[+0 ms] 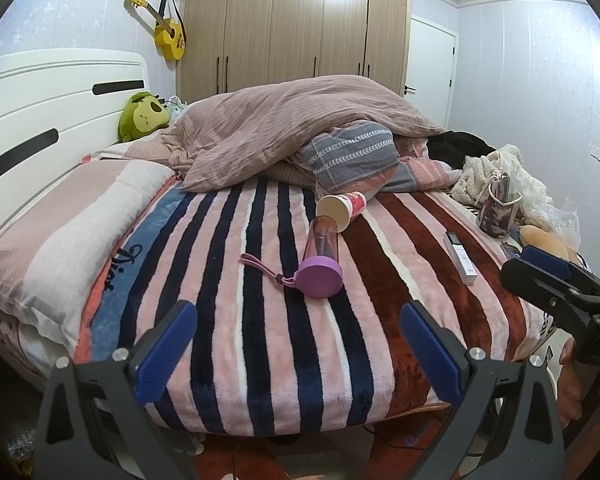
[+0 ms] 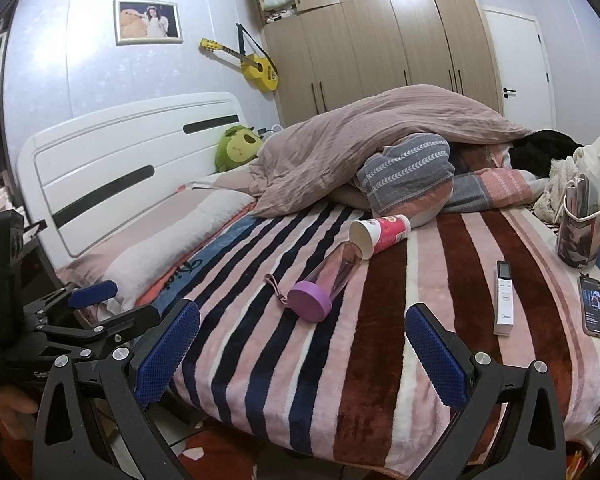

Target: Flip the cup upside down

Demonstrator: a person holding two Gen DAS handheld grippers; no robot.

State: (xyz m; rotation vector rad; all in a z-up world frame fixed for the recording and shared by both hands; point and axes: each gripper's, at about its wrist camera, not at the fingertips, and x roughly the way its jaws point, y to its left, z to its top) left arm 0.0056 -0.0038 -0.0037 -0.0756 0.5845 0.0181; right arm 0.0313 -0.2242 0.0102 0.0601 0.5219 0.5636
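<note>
1. Cup (image 1: 342, 210) — a paper one with a red and white print — lies on its side on the striped blanket (image 1: 260, 320) of the bed, its open mouth turned toward the cameras and its base toward the heaped quilt (image 1: 284, 128).
2. Touching the cup's rim is a clear pink bottle (image 1: 320, 256) with a purple cap and a pink strap, also lying flat, its cap end nearer the foot of the bed.
3. Left tool (image 1: 298, 364) hovers at the near edge of the bed, its blue pads wide apart and holding nothing; the cup is well beyond it.
4. Right tool (image 2: 302, 360) hangs beside it in the same way — pads spread, nothing between them.
5. To the right of the bottle lies a white remote (image 2: 505, 298), and past that a phone (image 2: 595, 311) with its screen lit.
6. A patterned bag (image 2: 580, 236) stands near the right edge of the bed.
7. A green plush toy (image 2: 238, 152) sits against the white headboard (image 2: 112, 168), and a yellow guitar (image 2: 256, 66) hangs on the wall.
</note>
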